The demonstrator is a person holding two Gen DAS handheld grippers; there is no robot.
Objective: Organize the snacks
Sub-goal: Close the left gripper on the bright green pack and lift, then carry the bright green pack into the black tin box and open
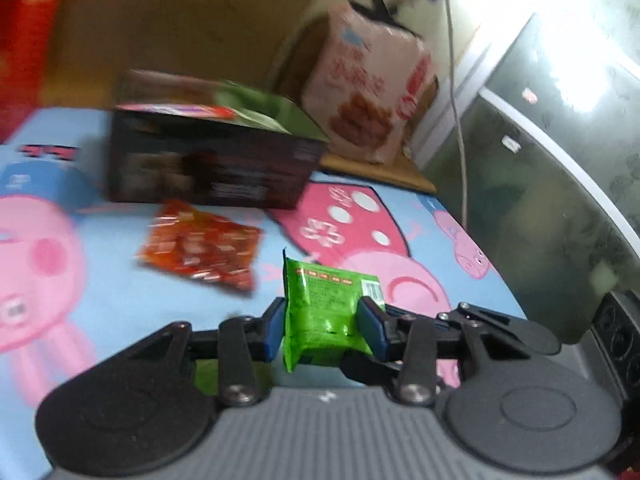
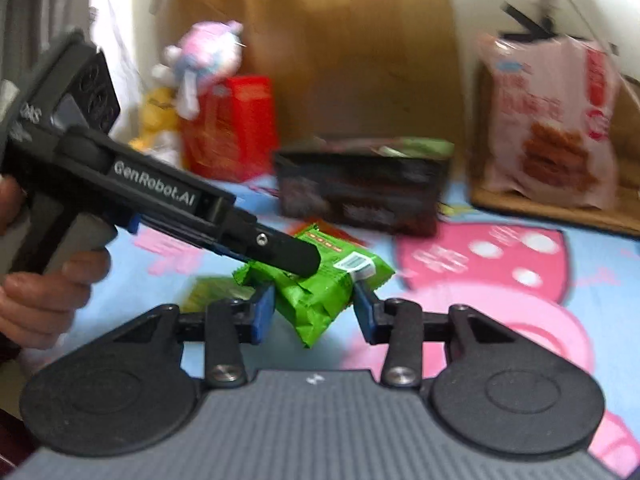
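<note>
In the left wrist view, the left gripper [image 1: 322, 326] is pinching the green snack packet [image 1: 326, 312] between its blue pads above the cartoon-print cloth [image 1: 400, 240], and since the soft wrapper is crumpling, it could be slipping out before reaching the dark box [image 1: 212, 164]. The right wrist view is showing what that one is hiding: the right gripper [image 2: 314, 314] is flanking the same packet's lower end, its pads apparently just touching, so both pulling could be tearing it.

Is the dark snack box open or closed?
Open. The dark box has its top flap lifted, showing the green inside. What is inside it cannot be told; the picture is blurred.
</note>
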